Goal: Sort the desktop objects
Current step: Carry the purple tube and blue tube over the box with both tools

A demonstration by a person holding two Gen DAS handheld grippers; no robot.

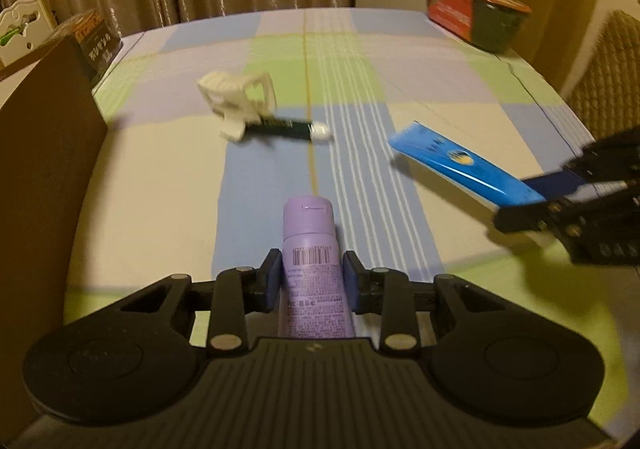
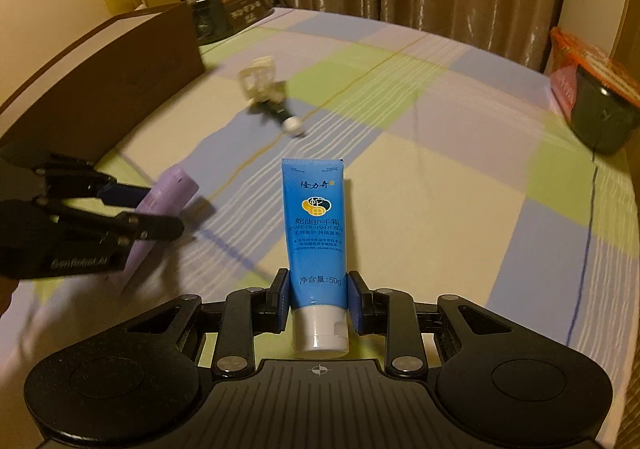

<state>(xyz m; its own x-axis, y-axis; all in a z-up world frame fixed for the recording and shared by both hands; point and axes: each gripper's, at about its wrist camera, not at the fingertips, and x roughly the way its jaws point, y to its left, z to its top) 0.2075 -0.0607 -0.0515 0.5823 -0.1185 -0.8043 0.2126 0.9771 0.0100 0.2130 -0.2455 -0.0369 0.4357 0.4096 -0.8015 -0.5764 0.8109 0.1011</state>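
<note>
**Both tubes lifted, drop-off pending**

The left gripper (image 1: 311, 275) is clamped on a lilac tube (image 1: 310, 249); the right gripper (image 2: 318, 295) is pinched on a blue hand cream tube (image 2: 316, 233) just above its white cap. Both tubes appear to be held clear of the checked tablecloth (image 1: 400, 89). Carrying to the brown box (image 1: 48, 137) is judged next, which calls for a steady grip. A white clip and dark tube (image 1: 280, 125) are left blurred; the box interior is hidden.
</note>
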